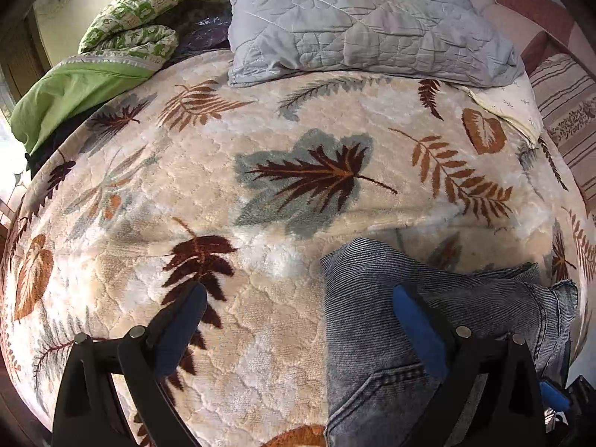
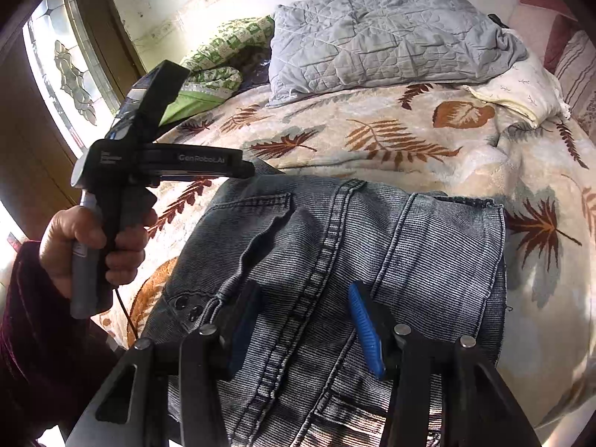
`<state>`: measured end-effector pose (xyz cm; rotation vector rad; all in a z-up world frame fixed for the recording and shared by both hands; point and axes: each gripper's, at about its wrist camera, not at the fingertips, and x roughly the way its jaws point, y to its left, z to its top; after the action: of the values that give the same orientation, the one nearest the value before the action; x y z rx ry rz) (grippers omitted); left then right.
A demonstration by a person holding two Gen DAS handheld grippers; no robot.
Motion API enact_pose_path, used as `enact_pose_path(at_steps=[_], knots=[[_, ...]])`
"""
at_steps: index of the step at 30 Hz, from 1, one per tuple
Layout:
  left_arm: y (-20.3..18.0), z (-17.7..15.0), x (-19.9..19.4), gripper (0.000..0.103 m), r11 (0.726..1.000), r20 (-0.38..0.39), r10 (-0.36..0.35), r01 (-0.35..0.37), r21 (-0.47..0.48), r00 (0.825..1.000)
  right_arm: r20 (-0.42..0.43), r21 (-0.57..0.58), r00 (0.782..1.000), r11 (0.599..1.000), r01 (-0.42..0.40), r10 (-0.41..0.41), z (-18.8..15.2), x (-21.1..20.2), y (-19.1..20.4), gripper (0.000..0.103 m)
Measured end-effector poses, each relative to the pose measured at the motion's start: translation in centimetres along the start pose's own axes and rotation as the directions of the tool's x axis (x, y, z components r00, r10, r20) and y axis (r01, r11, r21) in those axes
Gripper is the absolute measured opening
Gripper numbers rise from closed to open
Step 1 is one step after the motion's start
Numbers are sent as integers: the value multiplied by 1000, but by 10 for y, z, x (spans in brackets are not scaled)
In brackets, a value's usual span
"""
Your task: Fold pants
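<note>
Grey-blue denim pants point(image 2: 372, 246) lie folded in a thick stack on the leaf-patterned blanket, with a back pocket and seams facing up. My right gripper point(image 2: 303, 309) hangs just over the near part of the stack. Its blue-padded fingers point(image 2: 363, 327) stand about half apart astride a seam, and nothing is pinched between them. In the left wrist view the pants point(image 1: 372, 335) fill the lower right. My left gripper point(image 1: 298, 309) is open wide at their left edge, with one finger over the denim and the other over the blanket. A hand point(image 2: 93, 246) holds that gripper's handle.
The bed's blanket point(image 1: 260, 130) stretches ahead and to the left. A grey quilted pillow point(image 1: 357, 18), a green patterned quilt point(image 1: 130, 26) and a cream pillow point(image 2: 521, 93) lie at the far end. A window point(image 2: 70, 63) is on the left wall.
</note>
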<state>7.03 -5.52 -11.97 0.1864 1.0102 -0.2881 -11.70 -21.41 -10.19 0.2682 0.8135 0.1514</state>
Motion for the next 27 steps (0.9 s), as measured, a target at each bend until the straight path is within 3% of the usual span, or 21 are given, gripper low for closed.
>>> enact_pose_path(at_steps=[5, 9, 13, 19, 23, 27], knots=[[12, -25, -28, 100, 999, 39, 22, -23, 25, 999, 58, -83, 996, 995, -58, 63, -5, -17, 22, 53], [6, -58, -38, 100, 989, 75, 100, -107, 102, 992, 41, -171, 998, 985, -39, 46, -16, -22, 46, 53], [-5, -94, -38, 100, 974, 61, 120, -129, 186, 991, -8, -231, 995, 968, -97, 98, -35, -26, 70, 53], [-26, -118, -43, 100, 914, 165, 205, -249, 321, 965, -93, -361, 995, 933, -5, -31, -69, -3, 92, 55], [-13, -106, -53, 100, 948, 178, 154, -197, 252, 972, -110, -322, 994, 945, -55, 21, -58, -13, 84, 55], [-2, -96, -70, 100, 966, 244, 147, -192, 170, 959, -48, -219, 995, 971, -93, 85, -38, -40, 58, 56]])
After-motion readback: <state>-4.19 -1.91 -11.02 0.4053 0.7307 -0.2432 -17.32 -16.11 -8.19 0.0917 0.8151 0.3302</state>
